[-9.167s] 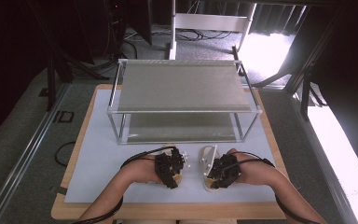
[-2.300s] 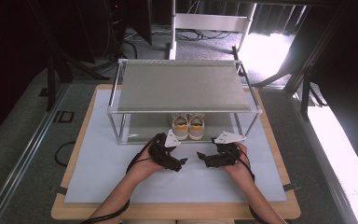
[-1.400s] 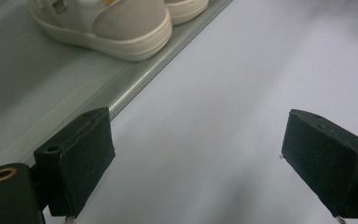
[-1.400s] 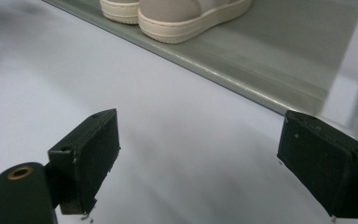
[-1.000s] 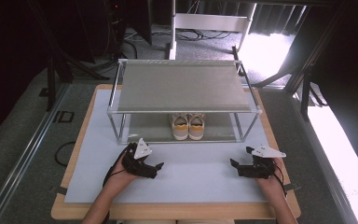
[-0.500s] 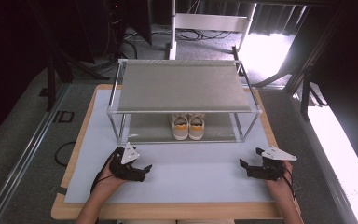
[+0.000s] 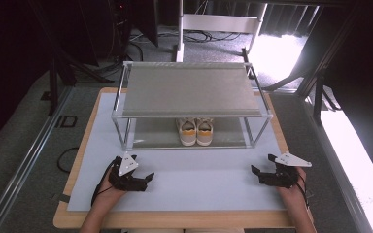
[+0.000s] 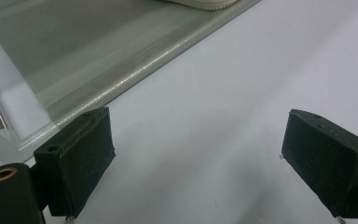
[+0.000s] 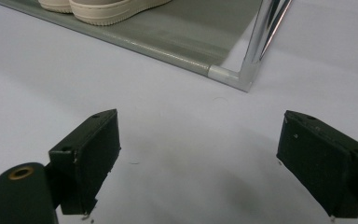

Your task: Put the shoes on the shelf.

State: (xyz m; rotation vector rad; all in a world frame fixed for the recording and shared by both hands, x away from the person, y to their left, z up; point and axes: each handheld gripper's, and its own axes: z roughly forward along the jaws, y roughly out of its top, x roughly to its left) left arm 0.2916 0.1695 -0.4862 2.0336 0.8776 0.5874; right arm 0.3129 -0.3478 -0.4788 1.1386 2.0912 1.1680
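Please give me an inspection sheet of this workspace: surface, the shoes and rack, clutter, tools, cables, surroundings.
Surface: white mat on a wooden table, bare in front of the rack.
Job's things: pair of shoes side by side on the lower shelf of the metal rack; top shelf bears nothing.
Clutter: nothing seen.
Tools: left tool and right tool rest on the mat, apart, jaws open, holding nothing.
Cables: a black cable trails from the left tool; more cables on the floor behind.
Surroundings: dark room, metal frames, bright light at the right.

Cream shoes (image 7: 196, 131) (yellow heels) — grey rack (image 7: 189, 90)
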